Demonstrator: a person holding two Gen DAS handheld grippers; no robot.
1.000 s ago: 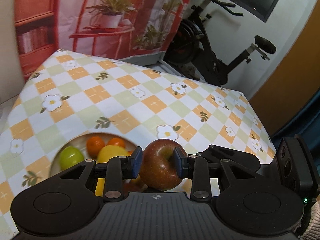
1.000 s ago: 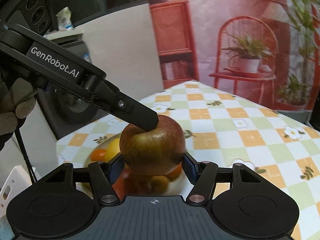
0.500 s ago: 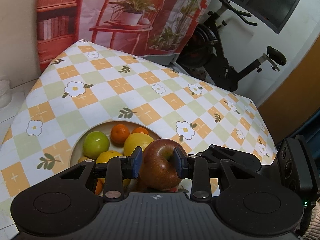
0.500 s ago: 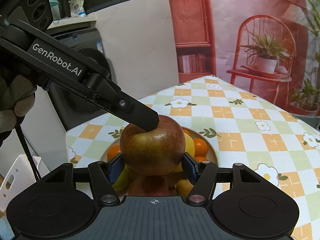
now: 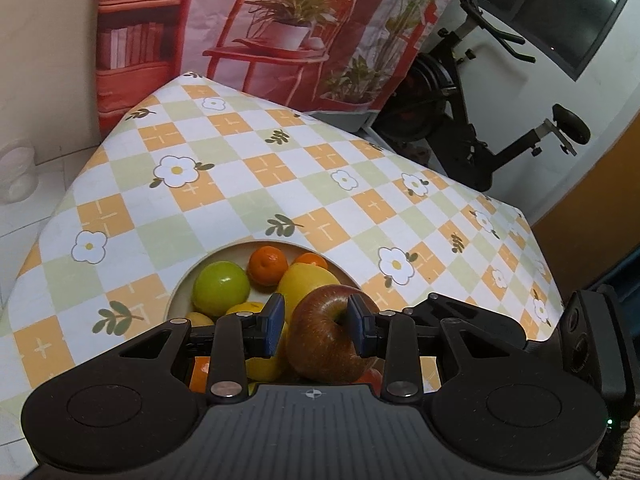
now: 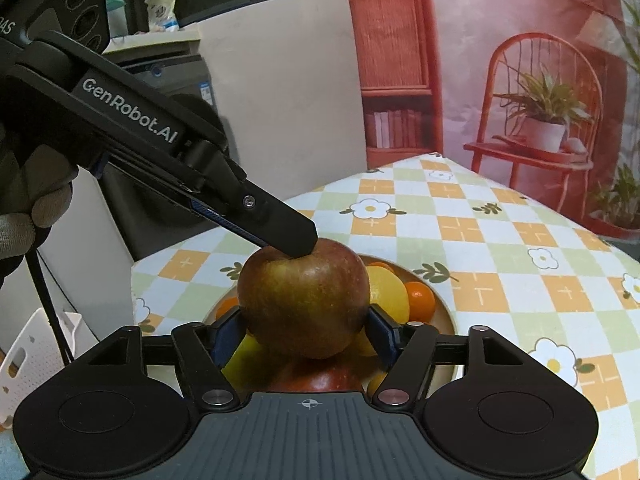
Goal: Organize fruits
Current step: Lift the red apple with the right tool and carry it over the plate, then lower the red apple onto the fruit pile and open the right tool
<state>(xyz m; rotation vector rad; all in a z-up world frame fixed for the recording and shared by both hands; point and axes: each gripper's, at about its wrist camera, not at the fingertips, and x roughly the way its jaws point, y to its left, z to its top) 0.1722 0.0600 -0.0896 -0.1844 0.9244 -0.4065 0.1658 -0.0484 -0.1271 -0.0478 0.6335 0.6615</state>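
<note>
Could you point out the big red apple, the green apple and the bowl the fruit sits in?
red apple point(image 6: 304, 300): right wrist view, middle of its front skin.
green apple point(image 5: 221, 288): left wrist view, its shiny upper face.
bowl point(image 5: 176, 300): left wrist view, bare rim at its left edge.

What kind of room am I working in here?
Likely a home room, not a lab: a table under a floral checked tablecloth, an exercise bike beside it, and a printed backdrop of chair and plants on the wall.
</note>
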